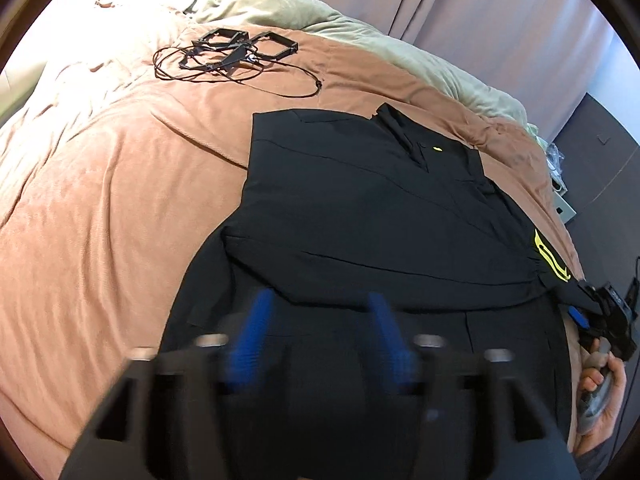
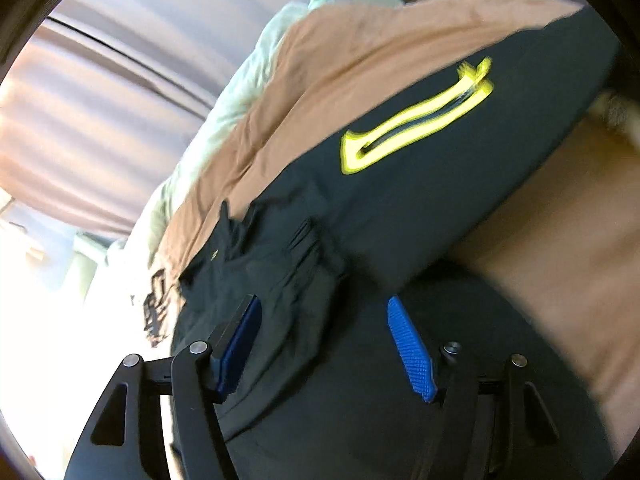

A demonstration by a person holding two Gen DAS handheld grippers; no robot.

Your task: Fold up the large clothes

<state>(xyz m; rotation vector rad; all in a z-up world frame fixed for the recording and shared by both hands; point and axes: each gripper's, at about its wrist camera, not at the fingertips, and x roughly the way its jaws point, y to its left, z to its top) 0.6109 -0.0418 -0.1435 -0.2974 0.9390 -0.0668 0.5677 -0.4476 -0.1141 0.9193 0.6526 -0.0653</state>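
Note:
A large black garment with yellow markings lies partly folded on a brown blanket. My left gripper is open just above the garment's near edge; its blue pads look blurred. My right gripper is open over a bunched fold of the same garment, near its yellow logo. The right gripper also shows in the left wrist view at the garment's right edge, held by a hand.
Black plastic frames and a thin cable lie on the blanket at the far side. A pale green cover is bunched along the far edge. Pink curtains hang behind. A dark cabinet stands at the right.

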